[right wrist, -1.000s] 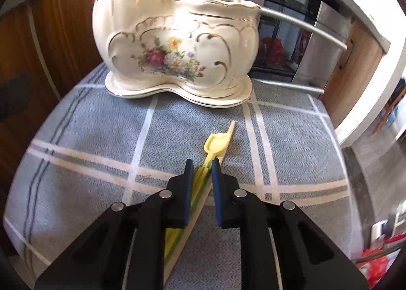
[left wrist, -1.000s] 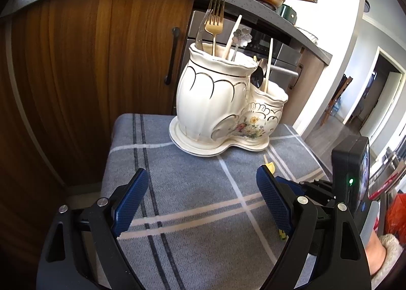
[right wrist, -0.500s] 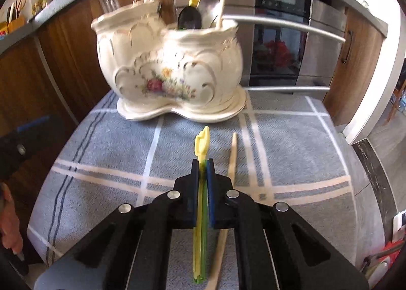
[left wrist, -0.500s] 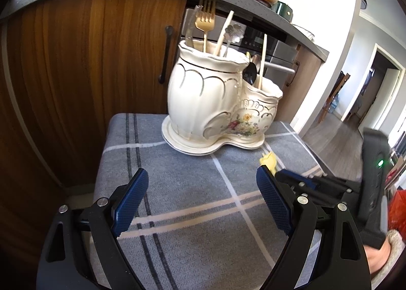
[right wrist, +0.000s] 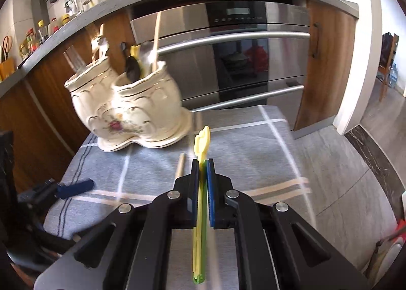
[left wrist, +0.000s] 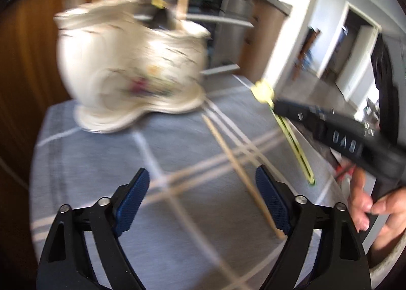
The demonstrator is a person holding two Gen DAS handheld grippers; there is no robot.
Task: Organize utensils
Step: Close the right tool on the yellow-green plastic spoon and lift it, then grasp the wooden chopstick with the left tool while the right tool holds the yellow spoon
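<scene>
A cream two-pot ceramic holder with a flower print stands at the back of the grey checked cloth, with forks, spoons and a wooden stick in it. My right gripper is shut on a yellow-green plastic utensil, which it holds above the cloth with its head towards the holder. A wooden stick lies on the cloth. My left gripper hovers over it with its jaws wide and closing; the stick runs just inside the right finger, and neither pad touches it. The holder is blurred in the left wrist view.
A steel oven and wooden cabinet doors stand close behind the cloth, under a grey counter with pans and bottles. A person's hand holds the right gripper's handle. Right of the cloth's edge is grey floor.
My right gripper shut on the yellow utensil and lifted it off the cloth. My left gripper swung right, so the wooden stick now lies by its right finger.
</scene>
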